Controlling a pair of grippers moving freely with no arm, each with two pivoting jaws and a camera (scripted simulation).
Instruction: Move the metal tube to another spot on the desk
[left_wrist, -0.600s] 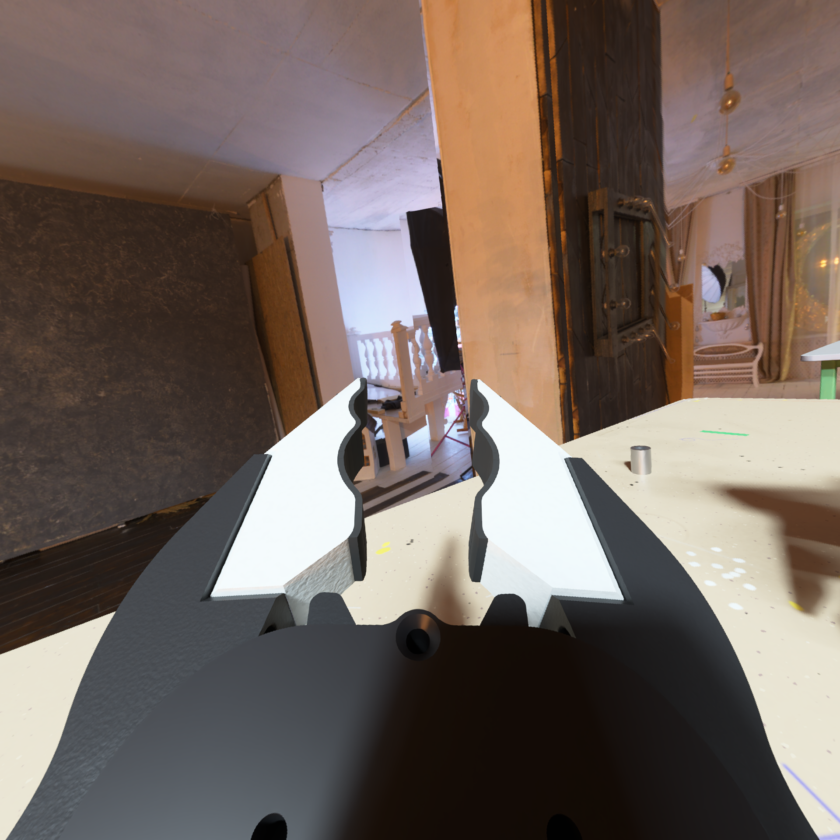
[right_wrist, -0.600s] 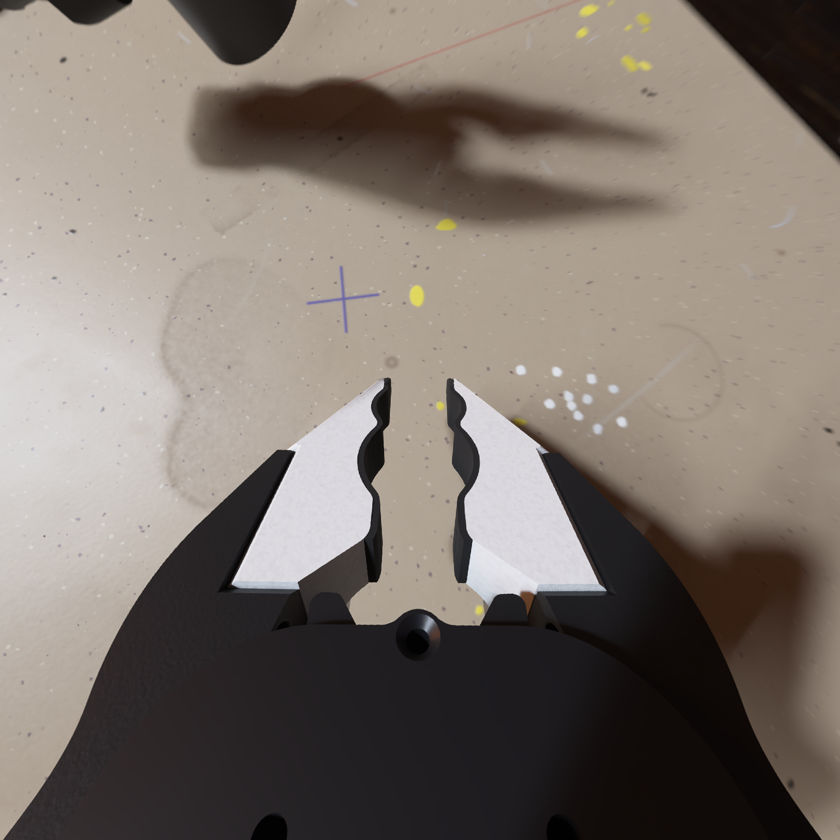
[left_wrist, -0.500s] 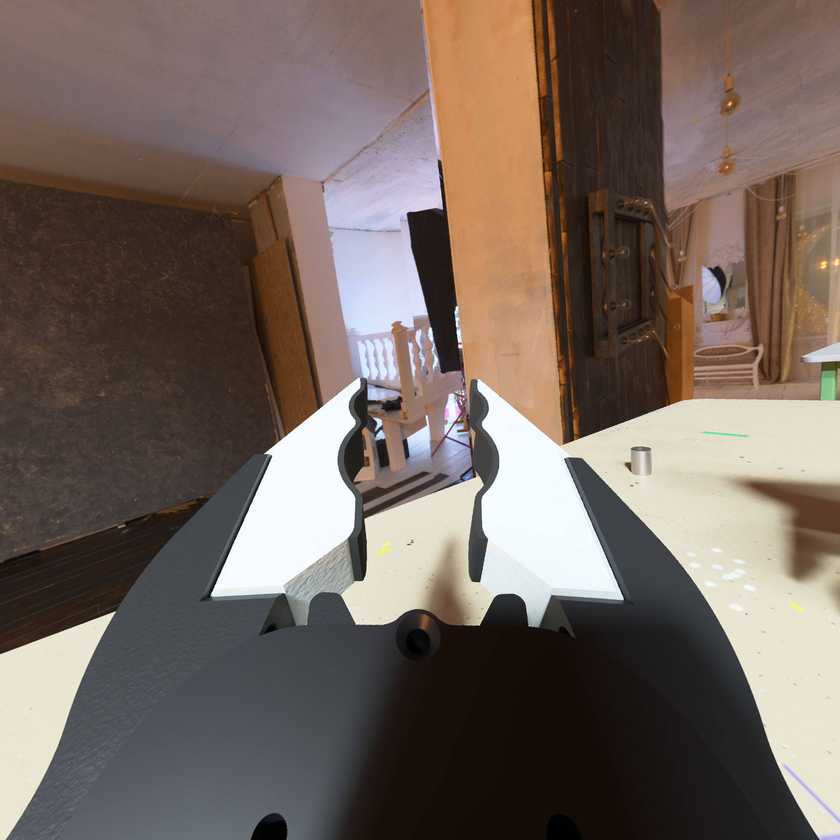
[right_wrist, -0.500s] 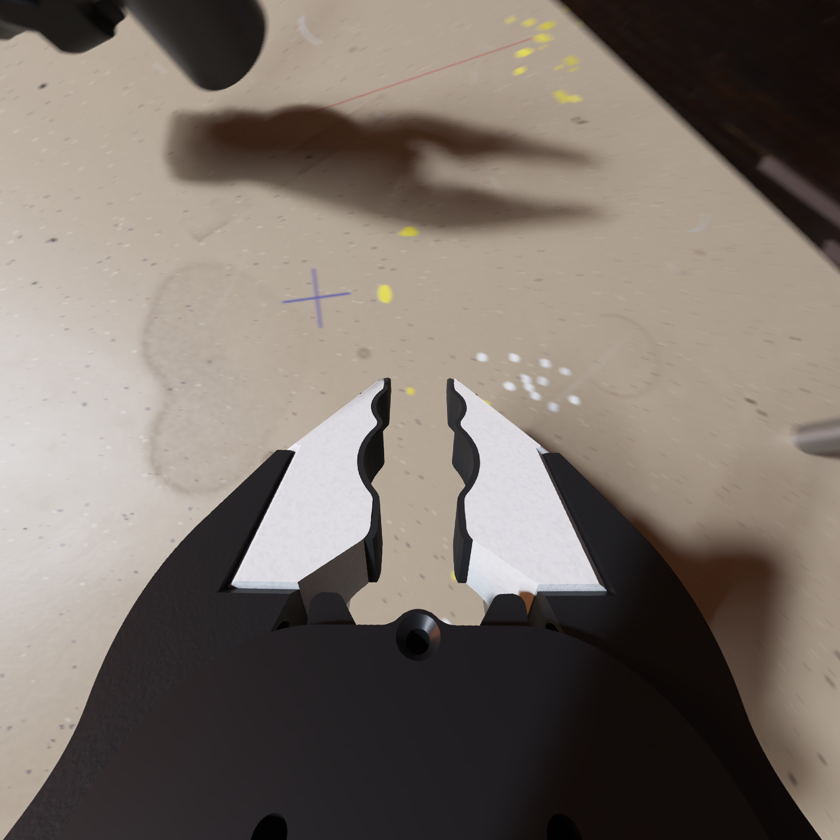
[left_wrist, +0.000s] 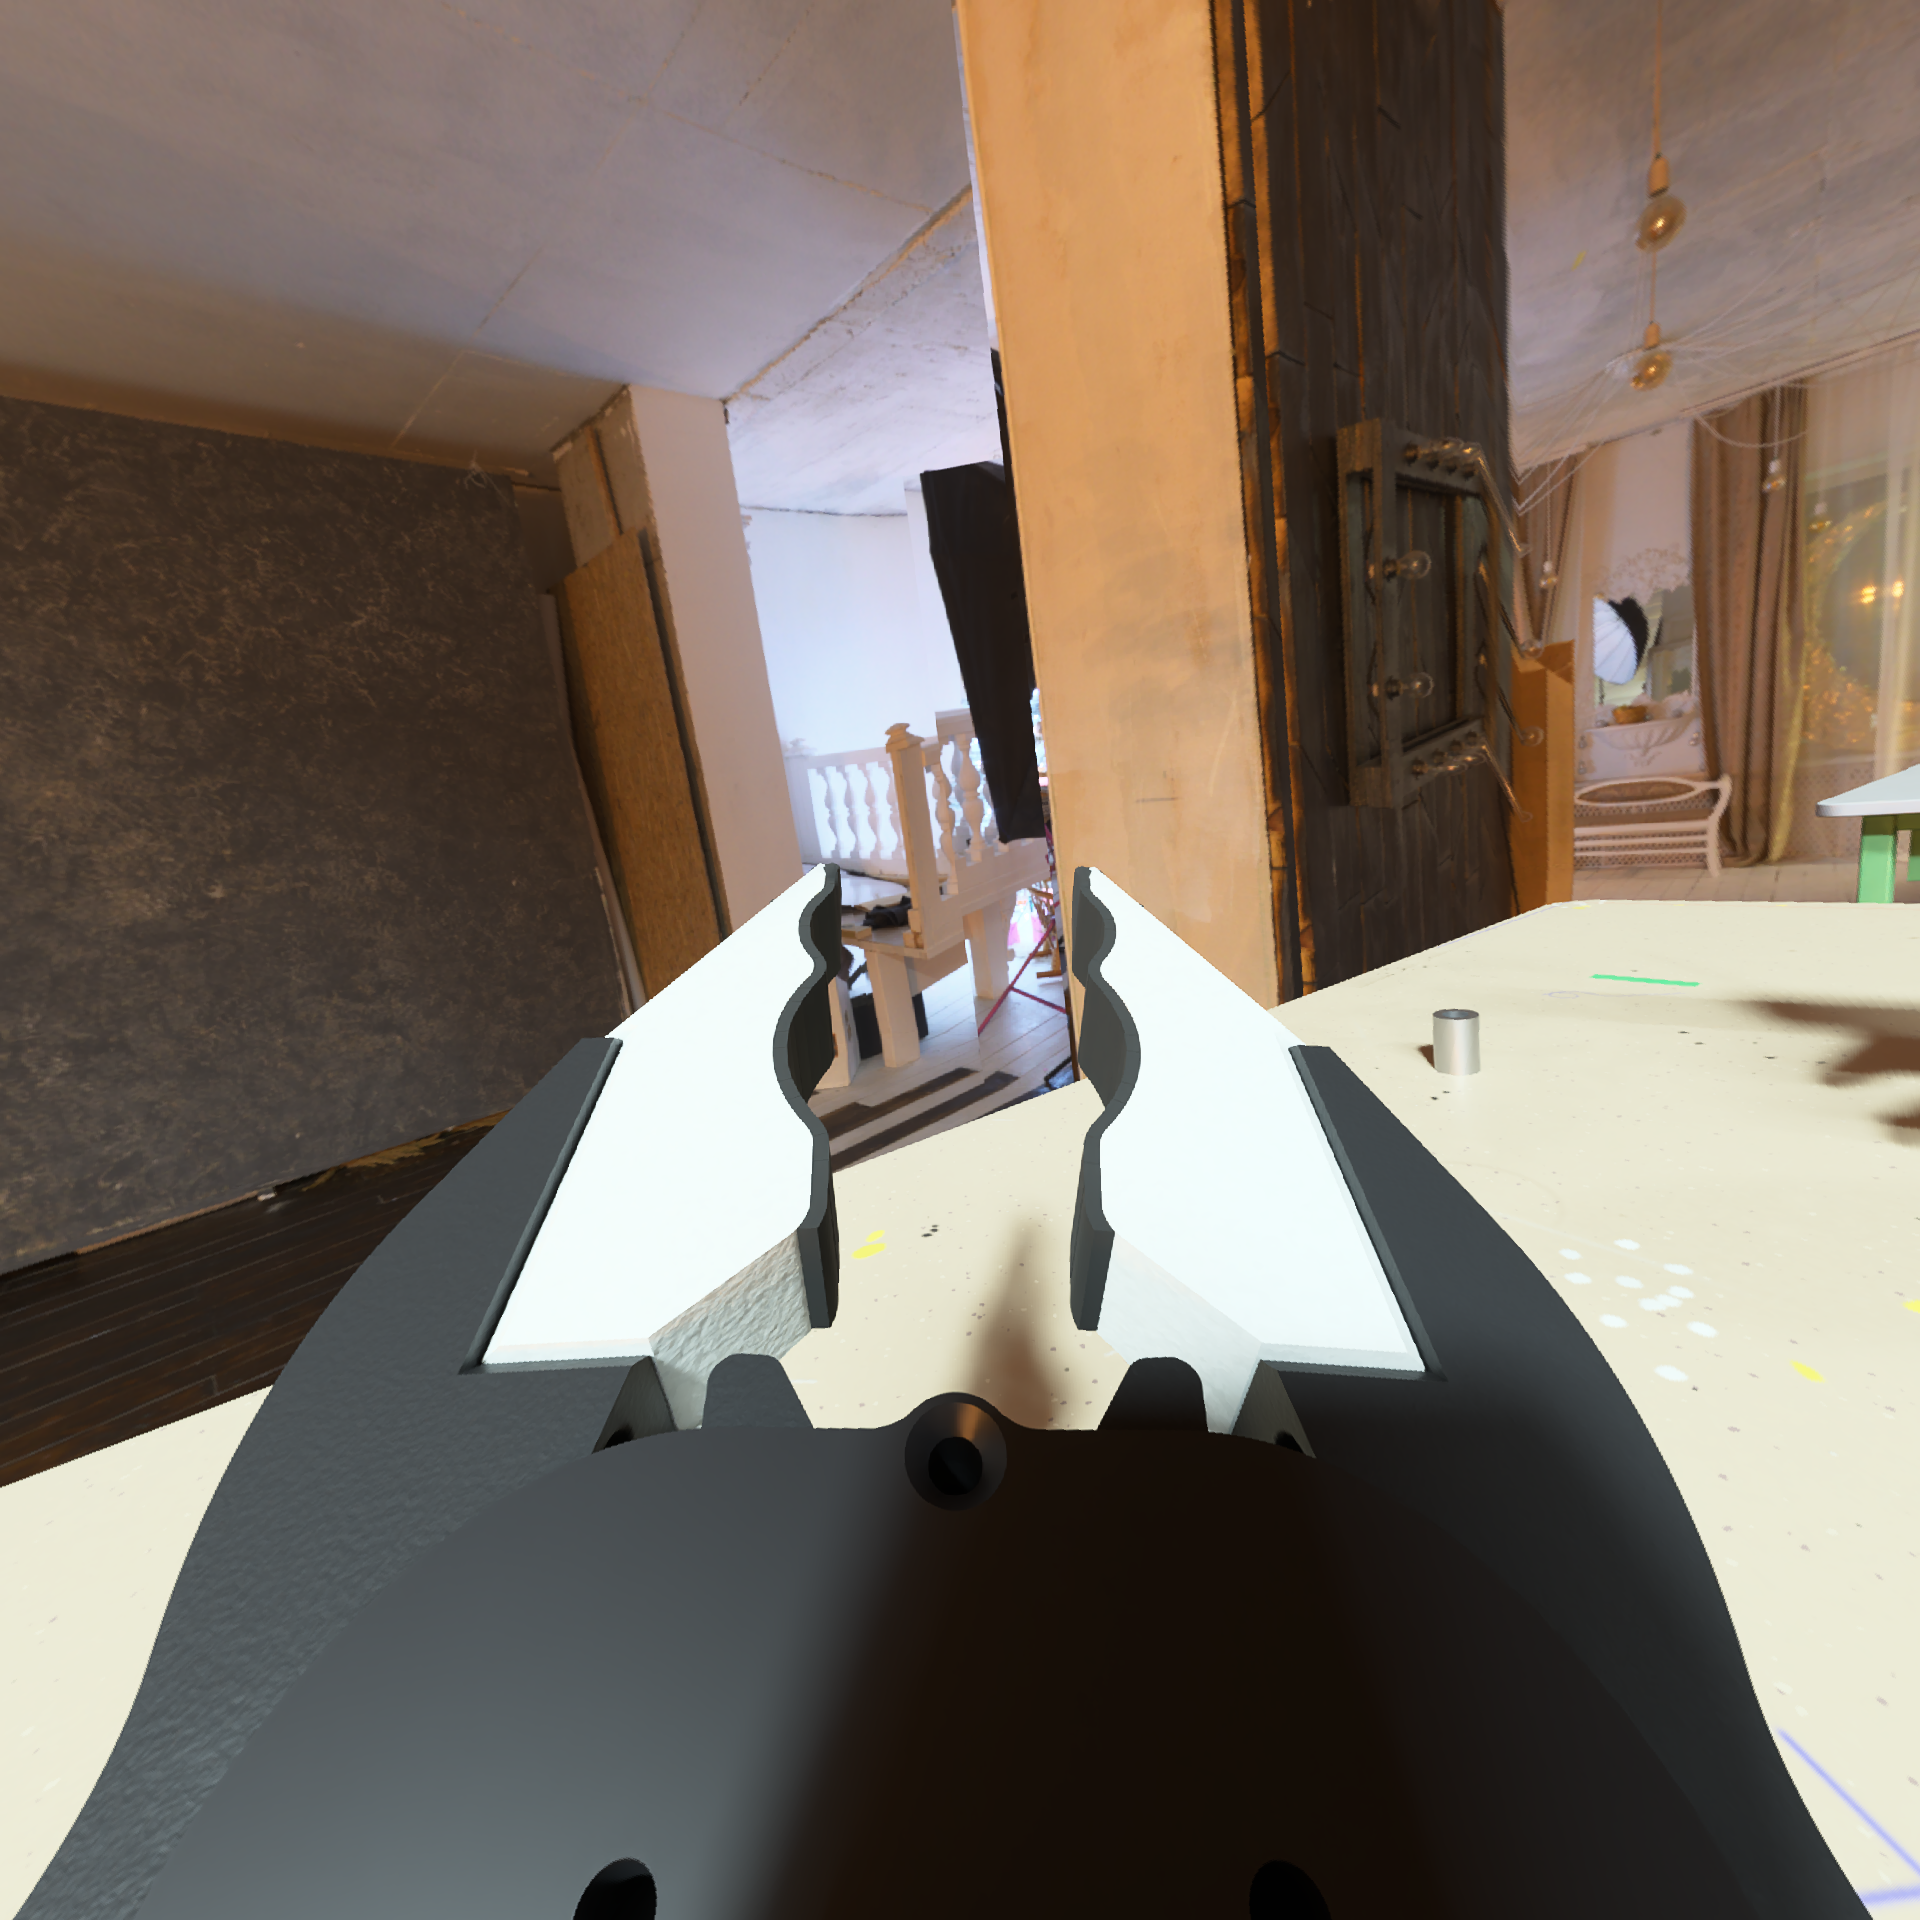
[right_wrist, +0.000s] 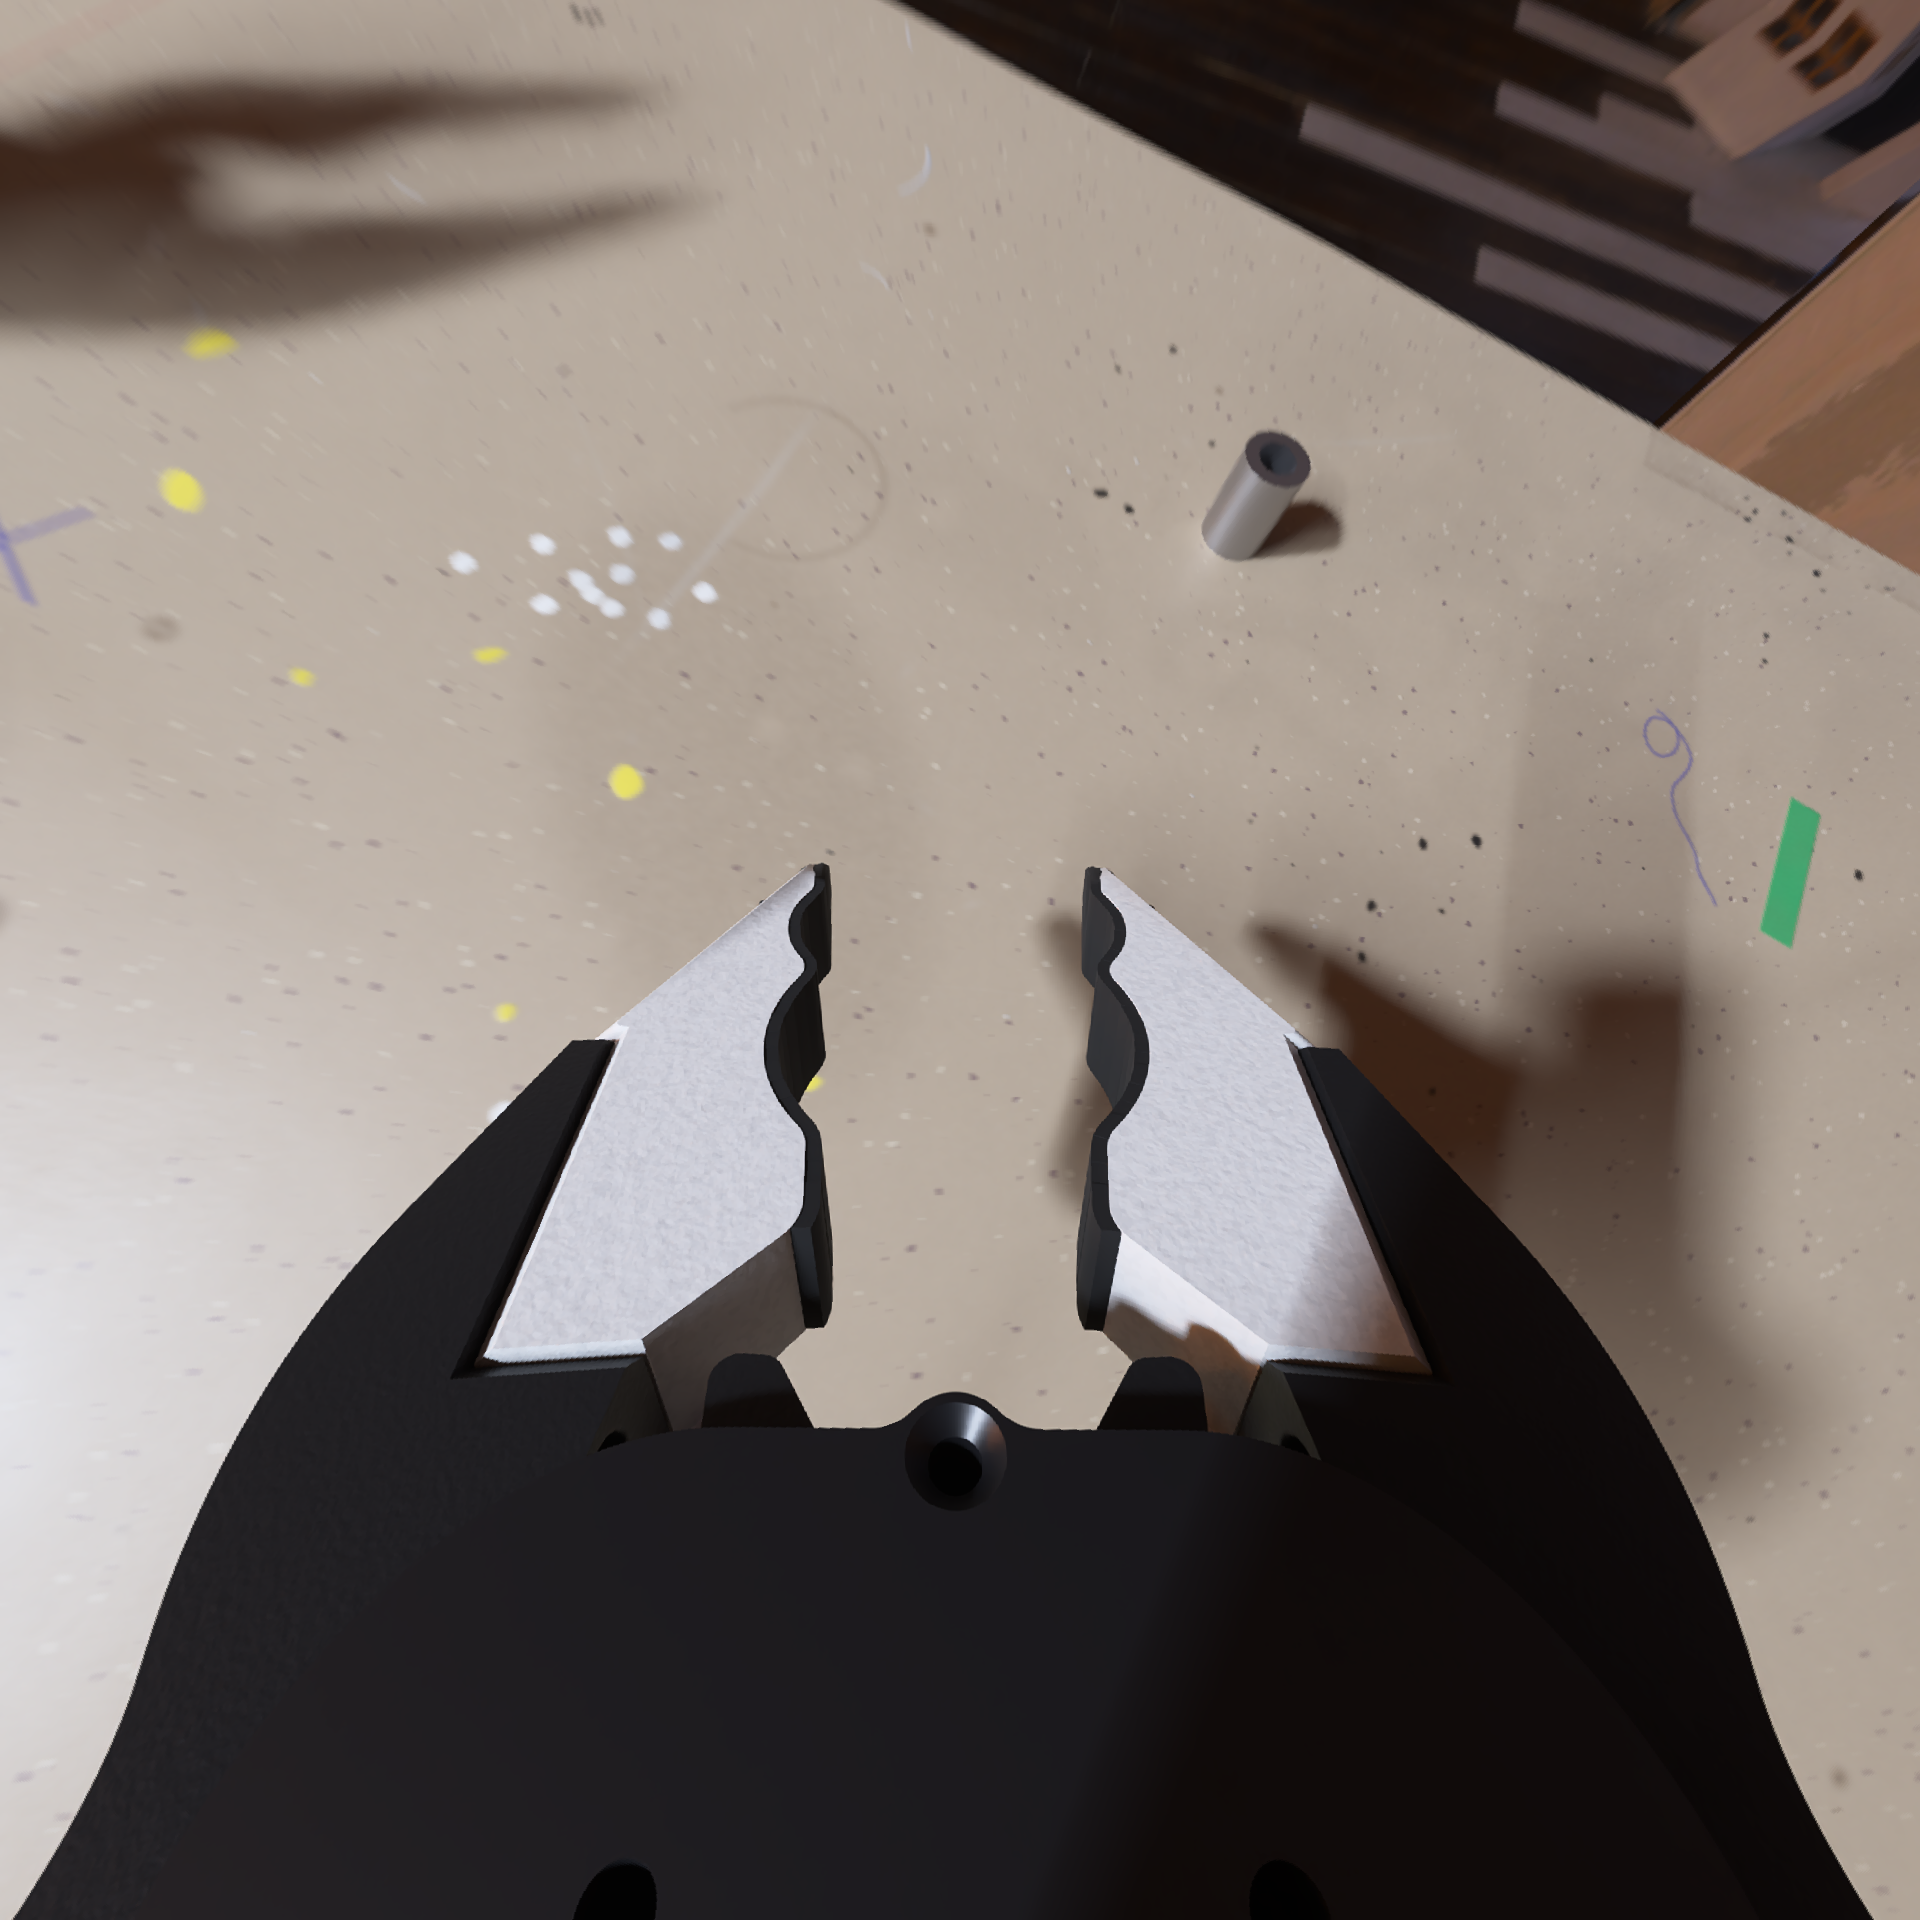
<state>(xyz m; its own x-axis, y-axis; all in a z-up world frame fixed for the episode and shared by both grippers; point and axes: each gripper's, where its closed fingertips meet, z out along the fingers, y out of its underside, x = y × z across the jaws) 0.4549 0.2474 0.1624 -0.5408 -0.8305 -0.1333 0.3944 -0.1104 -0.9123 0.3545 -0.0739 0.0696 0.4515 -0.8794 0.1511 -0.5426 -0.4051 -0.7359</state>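
Note:
A short silver metal tube (right_wrist: 1253, 497) stands upright on the beige speckled desk (right_wrist: 935, 675), near its far edge. In the right wrist view it is ahead and to the right of my right gripper (right_wrist: 956, 883), which is open, empty and well short of it, above the desk. The tube also shows in the left wrist view (left_wrist: 1455, 1039), small, far to the right of my left gripper (left_wrist: 951, 883). The left gripper is open and empty, held low over the desk (left_wrist: 1558, 1195) and pointing past its edge.
The desk's far edge (right_wrist: 1455, 281) drops to a dark wooden floor. A green strip of tape (right_wrist: 1790, 871) lies flat at the right; paint dots (right_wrist: 592, 582) mark the surface. A wide pillar (left_wrist: 1132, 623) stands beyond the desk in the left wrist view.
My right gripper has swung to the right and opened wider; the tube has come into its view. The left gripper has stayed still.

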